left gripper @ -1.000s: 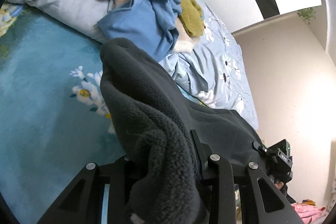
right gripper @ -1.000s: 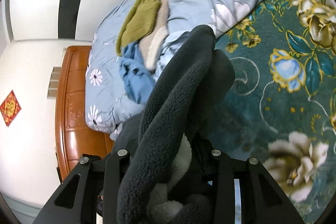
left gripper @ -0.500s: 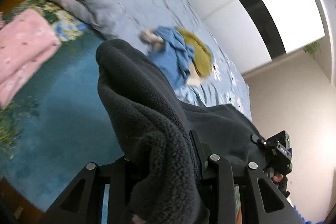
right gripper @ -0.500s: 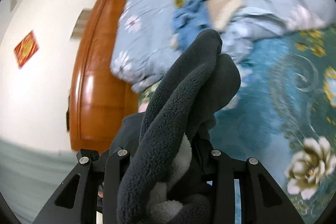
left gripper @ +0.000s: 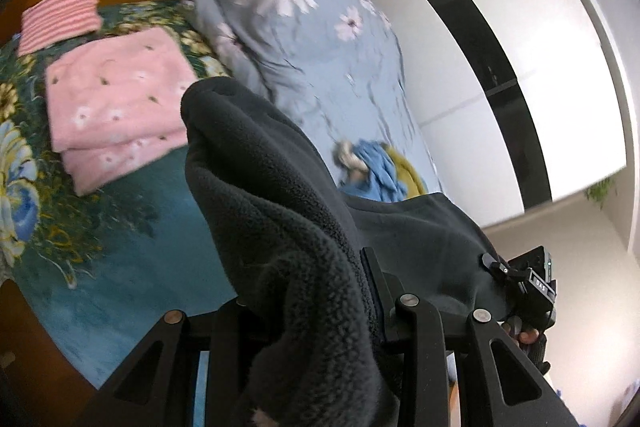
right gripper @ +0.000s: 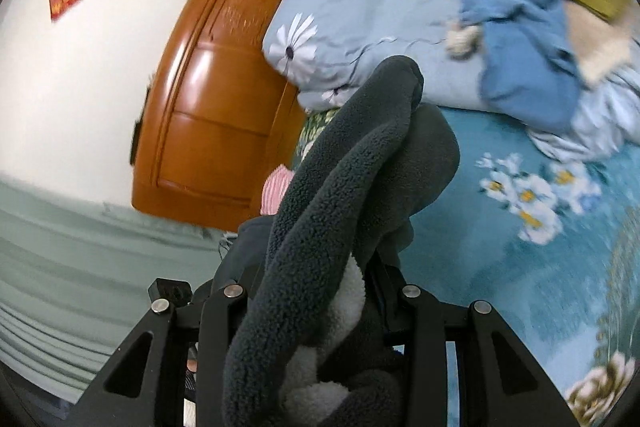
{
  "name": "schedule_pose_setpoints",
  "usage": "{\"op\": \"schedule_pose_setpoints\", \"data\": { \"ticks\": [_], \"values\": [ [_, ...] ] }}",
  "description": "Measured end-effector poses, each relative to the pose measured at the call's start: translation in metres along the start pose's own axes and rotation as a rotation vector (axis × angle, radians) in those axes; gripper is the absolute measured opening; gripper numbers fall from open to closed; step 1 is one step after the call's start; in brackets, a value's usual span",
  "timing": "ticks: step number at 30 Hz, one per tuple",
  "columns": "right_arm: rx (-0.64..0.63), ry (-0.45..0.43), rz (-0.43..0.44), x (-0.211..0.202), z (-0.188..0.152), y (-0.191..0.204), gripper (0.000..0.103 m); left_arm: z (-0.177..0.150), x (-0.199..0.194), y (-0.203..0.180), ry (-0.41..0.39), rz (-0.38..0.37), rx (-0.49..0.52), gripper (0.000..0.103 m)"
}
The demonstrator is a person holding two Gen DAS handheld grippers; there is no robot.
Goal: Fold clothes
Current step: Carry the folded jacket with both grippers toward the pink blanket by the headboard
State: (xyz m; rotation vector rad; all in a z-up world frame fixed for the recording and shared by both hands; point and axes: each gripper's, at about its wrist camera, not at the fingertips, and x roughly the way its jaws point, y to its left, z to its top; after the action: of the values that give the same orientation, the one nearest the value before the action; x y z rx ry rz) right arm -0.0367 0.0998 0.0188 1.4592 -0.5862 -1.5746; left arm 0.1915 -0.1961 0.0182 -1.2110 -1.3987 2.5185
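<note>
Both hands have swung toward the wooden headboard (right gripper: 208, 99). Left gripper (left gripper: 304, 307) and right gripper (right gripper: 320, 307) each clench the dark fleece garment (left gripper: 272, 211), bunched above the bedspread (left gripper: 160, 259); folded pink clothes (left gripper: 120, 99) lie at ten o'clock.

Right gripper (right gripper: 320, 311) clamped on bunched dark grey fleece garment (right gripper: 360, 167); beyond, teal floral bedspread (right gripper: 500, 247), crumpled blue cloth (right gripper: 528, 67), orange wooden headboard (right gripper: 216, 99).
</note>
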Motion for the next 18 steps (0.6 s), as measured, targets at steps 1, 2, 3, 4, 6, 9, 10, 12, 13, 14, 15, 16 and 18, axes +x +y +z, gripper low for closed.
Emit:
{"op": "schedule_pose_setpoints", "data": {
  "ticks": [1,2,3,4,6,9,10,12,13,14,15,16,18],
  "values": [
    [-0.014,0.021,-0.005,0.017,0.008,0.008,0.04,0.008,-0.002,0.012,-0.008,0.001,-0.015,0.034],
    [-0.027,0.042,-0.009,0.035,0.017,0.016,0.04,0.018,-0.004,0.024,-0.014,0.003,-0.026,0.034],
    [-0.041,0.062,-0.015,0.051,0.025,0.024,0.04,0.027,-0.005,0.035,-0.019,0.004,-0.037,0.034],
    [-0.052,0.076,-0.022,0.067,0.033,0.031,0.04,0.037,-0.007,0.047,-0.025,0.006,-0.049,0.034],
    [-0.068,0.111,-0.026,0.11,0.055,0.049,0.04,0.062,-0.011,0.074,-0.04,0.014,-0.077,0.034],
    [-0.1,0.163,-0.032,0.171,0.089,0.074,0.04,0.098,-0.017,0.112,-0.079,0.028,-0.117,0.034],
    [-0.12,0.185,-0.033,0.196,0.102,0.086,0.04,0.109,-0.02,0.123,-0.096,0.034,-0.128,0.034],
    [-0.156,0.224,-0.029,0.238,0.123,0.103,0.04,0.132,-0.025,0.148,-0.135,0.047,-0.153,0.034],
    [-0.175,0.243,-0.026,0.258,0.133,0.112,0.04,0.143,-0.028,0.161,-0.156,0.053,-0.169,0.034],
    [-0.198,0.265,-0.022,0.282,0.144,0.123,0.04,0.154,-0.032,0.174,-0.177,0.059,-0.185,0.034],
    [-0.217,0.285,-0.019,0.302,0.153,0.131,0.04,0.163,-0.035,0.184,-0.194,0.064,-0.197,0.034],
    [-0.237,0.304,-0.016,0.322,0.161,0.139,0.04,0.171,-0.039,0.193,-0.211,0.07,-0.21,0.034],
    [-0.274,0.343,-0.006,0.363,0.175,0.154,0.04,0.188,-0.043,0.217,-0.254,0.084,-0.24,0.034]
  ]
}}
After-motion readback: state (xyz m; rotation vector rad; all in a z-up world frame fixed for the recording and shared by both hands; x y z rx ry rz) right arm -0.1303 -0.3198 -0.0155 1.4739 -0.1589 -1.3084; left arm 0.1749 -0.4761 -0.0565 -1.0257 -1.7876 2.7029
